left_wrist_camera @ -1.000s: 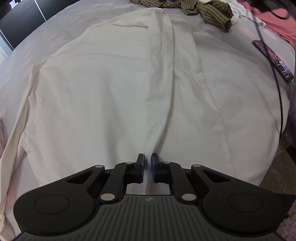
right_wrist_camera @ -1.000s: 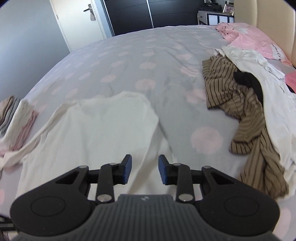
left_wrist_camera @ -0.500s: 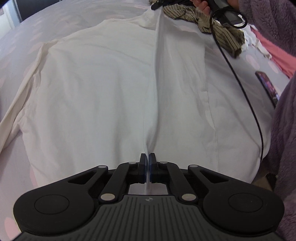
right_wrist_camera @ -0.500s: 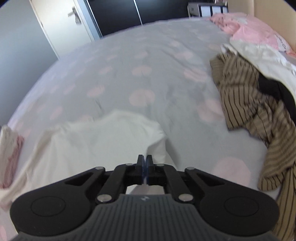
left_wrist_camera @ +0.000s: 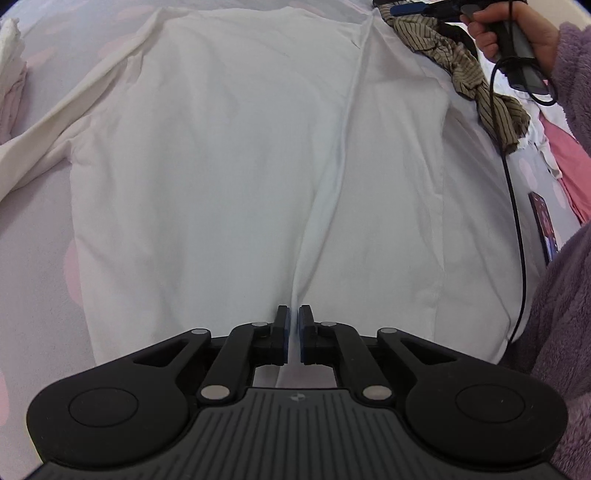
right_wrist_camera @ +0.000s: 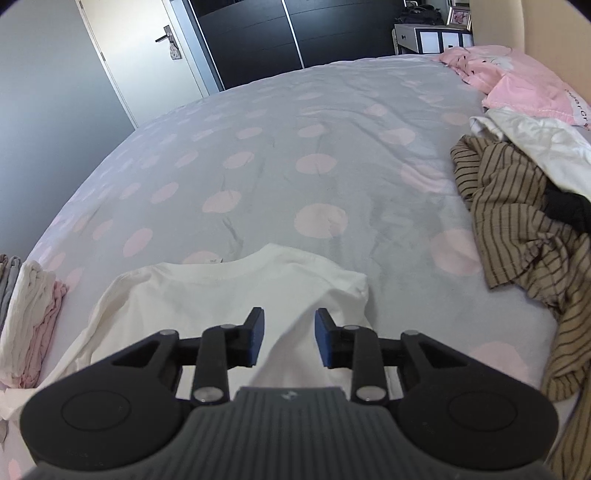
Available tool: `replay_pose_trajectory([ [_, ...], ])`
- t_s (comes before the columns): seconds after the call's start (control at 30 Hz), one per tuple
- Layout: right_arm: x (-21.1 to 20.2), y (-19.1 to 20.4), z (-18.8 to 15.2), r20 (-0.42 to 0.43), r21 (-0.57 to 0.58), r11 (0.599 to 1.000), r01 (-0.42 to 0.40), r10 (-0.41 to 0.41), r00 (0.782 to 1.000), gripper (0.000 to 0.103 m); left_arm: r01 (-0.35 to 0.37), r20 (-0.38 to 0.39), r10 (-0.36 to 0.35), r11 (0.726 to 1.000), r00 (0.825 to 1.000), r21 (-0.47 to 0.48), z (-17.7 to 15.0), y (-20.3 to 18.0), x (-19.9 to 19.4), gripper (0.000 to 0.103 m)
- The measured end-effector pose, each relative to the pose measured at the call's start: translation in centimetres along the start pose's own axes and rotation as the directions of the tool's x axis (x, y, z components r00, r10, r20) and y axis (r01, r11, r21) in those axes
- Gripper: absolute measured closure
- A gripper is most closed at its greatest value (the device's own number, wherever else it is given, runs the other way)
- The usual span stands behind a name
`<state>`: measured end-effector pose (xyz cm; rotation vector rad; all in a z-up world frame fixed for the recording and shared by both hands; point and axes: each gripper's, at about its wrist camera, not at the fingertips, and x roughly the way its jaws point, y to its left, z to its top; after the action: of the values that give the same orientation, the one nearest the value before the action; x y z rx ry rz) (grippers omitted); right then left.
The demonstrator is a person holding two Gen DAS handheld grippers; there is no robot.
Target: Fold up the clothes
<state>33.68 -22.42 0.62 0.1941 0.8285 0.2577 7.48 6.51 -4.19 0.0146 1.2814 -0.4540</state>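
1. The left gripper (left_wrist_camera: 294, 334) sat low over the near hem of the white shirt (left_wrist_camera: 229, 177), its jaws having just eased apart to a narrow slit; a ridge of shirt cloth ran up to that slit, but whether the pads pressed it could not be told.
2. The right gripper (right_wrist_camera: 288, 338) stood with its jaws having just spread to a moderate gap, nothing clamped; a raised fold of the shirt (right_wrist_camera: 236, 291) lay below and between the pads, free of them.
3. The shirt lay flat on the dotted bedspread (right_wrist_camera: 317, 166), its long axis running away from the left camera, hem near and neckline far. A crease ran lengthwise from the left jaws towards the far shoulder, with the right side folded inward along it. One long sleeve (left_wrist_camera: 40, 136) trailed out to the left.
4. From the right wrist view, the collar (right_wrist_camera: 240, 267) faced away towards the open bed.
5. A black cable (left_wrist_camera: 517, 206) draped along the shirt's right edge, beside a purple fleece sleeve (left_wrist_camera: 554, 314) and a phone (left_wrist_camera: 545, 225).
6. A small folded stack (right_wrist_camera: 29, 317) sat just left of the shirt.
7. A striped brown garment (right_wrist_camera: 517, 206) lay crumpled to the right, near the far shoulder, with white (right_wrist_camera: 535, 140) and pink clothes (right_wrist_camera: 517, 77) beyond it.
8. The person's hand (left_wrist_camera: 517, 33) held the right gripper's handle at the far corner.
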Motion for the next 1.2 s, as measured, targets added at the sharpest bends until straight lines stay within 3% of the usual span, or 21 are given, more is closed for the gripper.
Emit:
replay_pose_trajectory([
  [0.07, -1.4, -0.1, -0.8, -0.016, -0.006, 1.000, -0.003, 0.003, 1.000, 0.063, -0.003, -0.003, 0.003, 1.000, 1.000, 0.017, -0.5, -0.3, -0.1, 0.087],
  [0.27, -6.3, 0.2, -6.6, -0.122, -0.056, 0.997, -0.056, 0.049, 0.991, 0.063, -0.024, -0.020, 0.024, 0.999, 1.000, 0.040, -2.1, -0.7, -0.2, 0.087],
  [0.43, -10.5, 0.7, -13.6, -0.216, -0.033, 0.988, -0.152, 0.142, 0.966, 0.063, -0.028, -0.036, 0.030, 0.998, 0.999, 0.059, -3.9, -1.1, -0.6, 0.087],
  [0.53, -11.9, 1.6, -18.5, -0.278, 0.036, 0.972, -0.231, 0.232, 0.932, 0.063, -0.036, -0.038, 0.039, 0.998, 0.999, 0.058, -4.8, -1.3, -0.7, 0.087],
  [0.63, -12.5, 3.1, -23.5, -0.343, 0.127, 0.942, -0.309, 0.334, 0.878, 0.064, -0.037, -0.038, 0.039, 0.998, 0.999, 0.058, -5.5, -1.2, -1.0, 0.087],
  [0.83, -11.1, 6.0, -29.7, -0.442, 0.249, 0.905, -0.344, 0.423, 0.791, 0.065, -0.056, -0.026, 0.058, 0.995, 0.998, 0.082, -5.9, -1.7, -1.3, 0.097],
  [0.93, -10.5, 6.9, -30.2, -0.441, 0.250, 0.907, -0.339, 0.418, 0.794, 0.071, -0.066, -0.017, 0.068, 0.994, 0.998, 0.091, -6.3, -2.0, -1.7, 0.098],
  [1.07, -9.4, 7.2, -29.9, -0.430, 0.262, 0.909, -0.324, 0.411, 0.804, 0.096, -0.087, -0.019, 0.090, 0.991, 0.996, 0.101, -6.3, -2.4, -1.7, 0.100],
  [1.2, -10.9, 6.9, -28.8, -0.420, 0.252, 0.907, -0.336, 0.416, 0.806, 0.099, -0.075, -0.024, 0.078, 0.993, 0.997, 0.094, -6.1, -2.7, -2.3, 0.103],
])
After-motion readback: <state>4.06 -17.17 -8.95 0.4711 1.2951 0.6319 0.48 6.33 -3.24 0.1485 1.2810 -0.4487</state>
